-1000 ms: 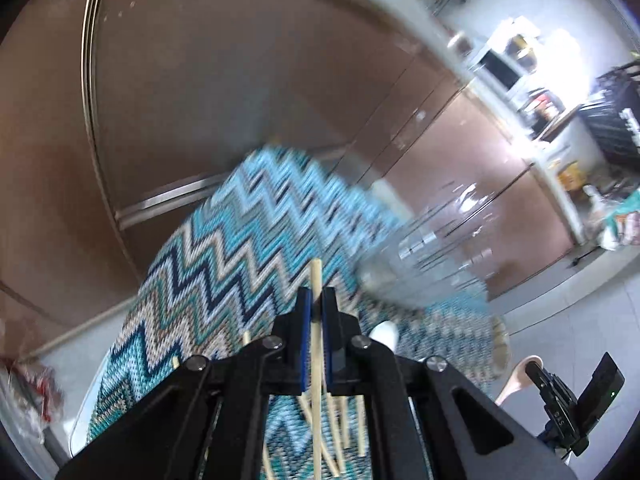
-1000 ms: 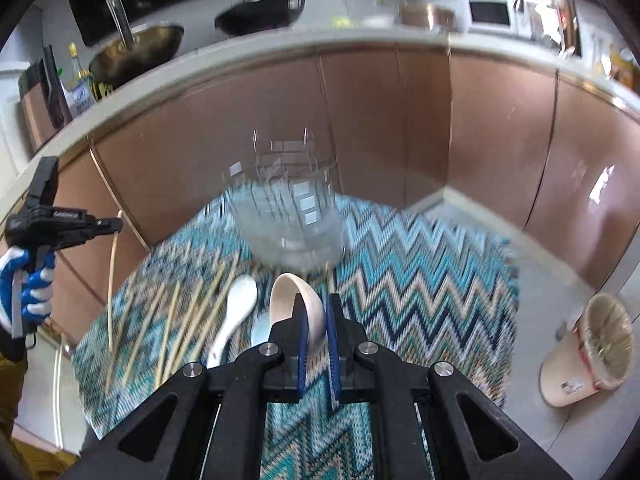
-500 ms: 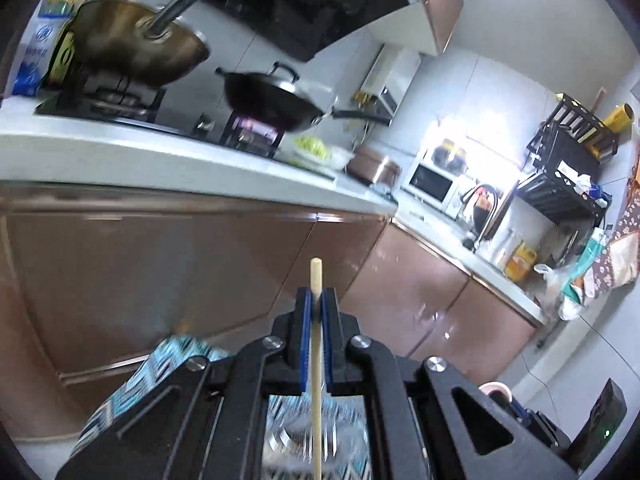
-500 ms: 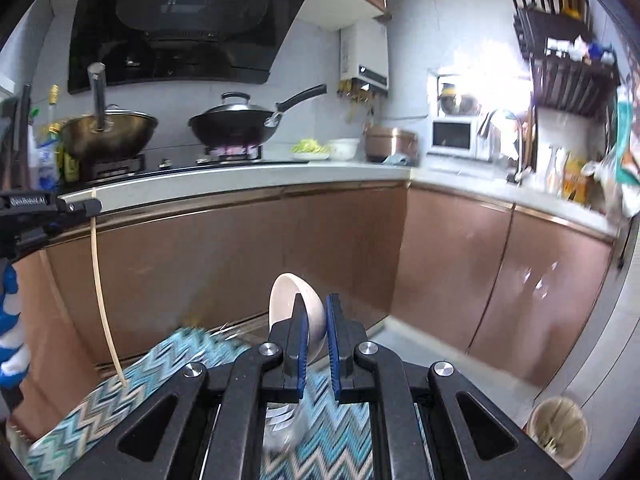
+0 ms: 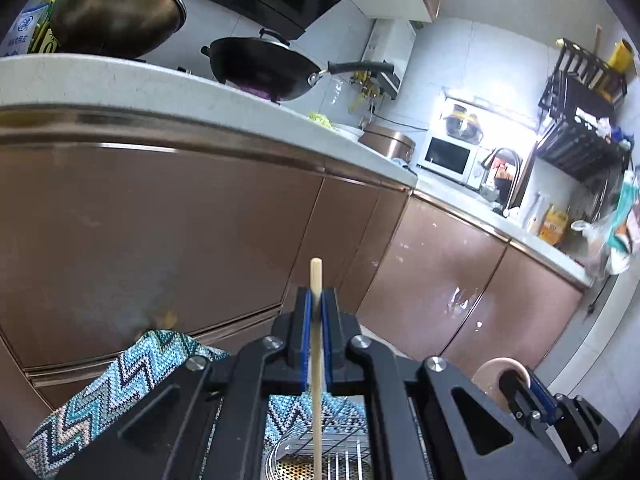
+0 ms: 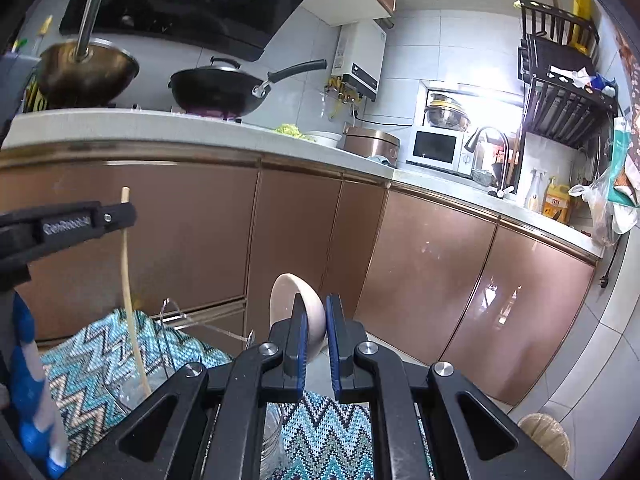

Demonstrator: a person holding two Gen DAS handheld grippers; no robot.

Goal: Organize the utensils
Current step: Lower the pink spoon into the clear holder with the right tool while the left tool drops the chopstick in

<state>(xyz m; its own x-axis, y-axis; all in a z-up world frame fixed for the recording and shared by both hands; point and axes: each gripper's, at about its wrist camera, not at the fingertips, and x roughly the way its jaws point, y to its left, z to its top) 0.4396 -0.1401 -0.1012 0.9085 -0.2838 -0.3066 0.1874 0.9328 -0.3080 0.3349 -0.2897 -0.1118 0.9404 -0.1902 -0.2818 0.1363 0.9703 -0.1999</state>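
The left tool [image 5: 316,316] is pressed together on a chopstick [image 5: 316,360], pinching it near its top end; the stick stands upright, its tip poking above the blue pads and its shaft running down past the tool body; its lower end hangs over a metal rack [image 5: 320,456] that sits on the zigzag cloth [image 5: 120,384]. In the right wrist view the same left tool [image 6: 120,216] comes in from the left edge with the chopstick [image 6: 130,280] hanging from it, its lower end going down into a clear container [image 6: 136,392] on the cloth [image 6: 92,356]; a blue-gloved hand [image 6: 32,380] shows at the lower left.

The right tool [image 6: 316,320] pinches a pale spoon [image 6: 296,308] between its blue pads; the bowl of the spoon stands on edge, rising above and to the left of the jaws; the handle is hidden behind the tool. In the left wrist view the right tool [image 5: 524,392] sits at the lower right with the spoon [image 5: 496,372] in it.

Beyond both tools, brown cabinet doors [image 6: 304,248] run under a pale worktop [image 6: 160,124]; on the worktop stand a brass wok [image 6: 84,72], a black wok [image 6: 220,88], a rice cooker [image 6: 372,140] and a microwave [image 6: 436,148]; a dish rack [image 6: 560,92] hangs at the right; a bin [image 6: 544,436] stands on the floor at the lower right.
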